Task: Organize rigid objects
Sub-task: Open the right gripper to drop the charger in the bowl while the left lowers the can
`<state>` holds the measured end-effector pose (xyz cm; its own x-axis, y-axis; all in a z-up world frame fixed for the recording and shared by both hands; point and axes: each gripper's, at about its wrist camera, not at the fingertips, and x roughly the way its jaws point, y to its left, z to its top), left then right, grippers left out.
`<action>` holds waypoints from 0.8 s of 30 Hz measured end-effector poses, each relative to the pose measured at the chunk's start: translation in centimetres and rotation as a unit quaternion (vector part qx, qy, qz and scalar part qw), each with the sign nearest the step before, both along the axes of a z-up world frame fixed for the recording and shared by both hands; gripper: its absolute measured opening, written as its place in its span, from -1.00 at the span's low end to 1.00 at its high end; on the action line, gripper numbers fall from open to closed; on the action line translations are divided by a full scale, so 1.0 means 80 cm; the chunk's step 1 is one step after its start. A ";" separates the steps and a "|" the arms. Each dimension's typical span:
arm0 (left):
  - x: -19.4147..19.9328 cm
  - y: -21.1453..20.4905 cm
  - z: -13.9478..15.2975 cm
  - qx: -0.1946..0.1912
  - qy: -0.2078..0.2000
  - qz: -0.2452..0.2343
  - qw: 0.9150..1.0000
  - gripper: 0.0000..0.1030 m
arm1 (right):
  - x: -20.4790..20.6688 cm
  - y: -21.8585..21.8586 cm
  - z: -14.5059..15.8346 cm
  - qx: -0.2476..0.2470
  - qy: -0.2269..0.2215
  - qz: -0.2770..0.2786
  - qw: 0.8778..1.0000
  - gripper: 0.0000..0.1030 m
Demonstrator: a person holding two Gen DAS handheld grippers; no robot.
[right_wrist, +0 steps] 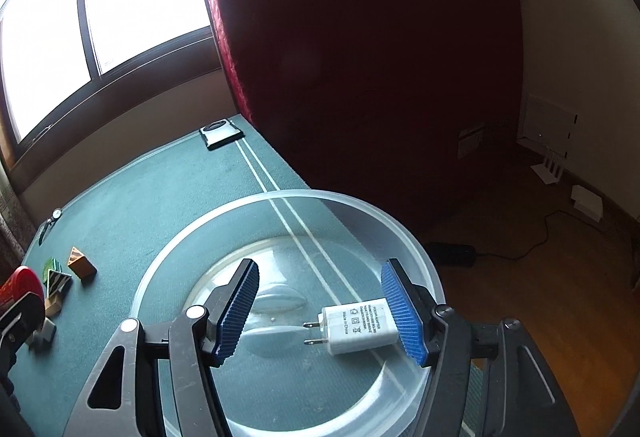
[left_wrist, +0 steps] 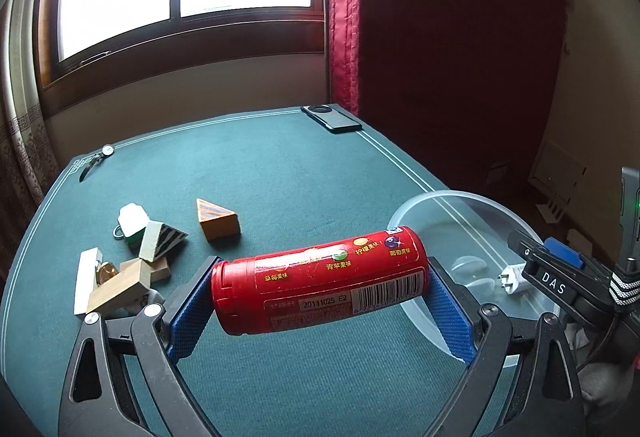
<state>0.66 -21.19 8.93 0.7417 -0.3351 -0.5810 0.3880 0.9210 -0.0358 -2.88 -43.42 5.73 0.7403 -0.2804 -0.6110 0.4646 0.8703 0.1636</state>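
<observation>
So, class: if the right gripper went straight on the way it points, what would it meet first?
Probably the floor of the clear plastic bowl: the open right gripper hangs over it, beside the white power adapter. Depth is unclear.

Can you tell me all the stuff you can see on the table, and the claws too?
Red tube: one, red, held crosswise in the left claw.
Bowl: one, clear, at the table's right edge.
Charger plug: one, white, in the bowl.
Wedge block: one, orange, alone mid-table.
Block pile: several, wooden, white, green, at left.
Phone: one, black, far corner.
Watch: one, dark strap, far left.
Table: one, green.
Left claw: blue pads.
Right claw: blue pads, open over bowl.
</observation>
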 end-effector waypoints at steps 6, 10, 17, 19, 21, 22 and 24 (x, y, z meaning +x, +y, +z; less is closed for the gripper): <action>0.006 -0.037 -0.011 -0.003 0.021 -0.042 0.999 0.86 | -0.007 -0.012 0.008 -0.005 -0.026 -0.042 0.999 0.44; 0.009 -0.061 -0.019 0.000 0.036 -0.069 0.997 0.86 | -0.009 -0.019 0.012 -0.005 -0.042 -0.060 0.997 0.55; 0.018 -0.092 -0.027 -0.011 0.057 -0.108 0.992 0.87 | -0.011 -0.029 0.016 -0.006 -0.061 -0.085 0.994 0.60; 0.020 -0.098 -0.030 -0.015 0.071 -0.116 0.991 0.88 | -0.011 -0.031 0.017 -0.008 -0.065 -0.091 0.994 0.65; 0.021 -0.101 -0.034 -0.017 0.084 -0.118 0.989 0.88 | -0.010 -0.031 0.017 -0.012 -0.068 -0.093 0.993 0.70; 0.021 -0.102 -0.036 -0.017 0.085 -0.118 0.989 0.88 | -0.010 -0.031 0.017 -0.014 -0.069 -0.094 0.993 0.71; 0.019 -0.102 -0.037 -0.014 0.083 -0.116 0.990 0.88 | -0.009 -0.028 0.018 -0.019 -0.070 -0.093 0.993 0.72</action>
<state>2.20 -29.34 5.96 0.5372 -0.5029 -0.6771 0.5761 0.8051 -0.1409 -3.59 -45.65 7.16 0.7507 -0.4415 -0.4914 0.5929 0.7784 0.2063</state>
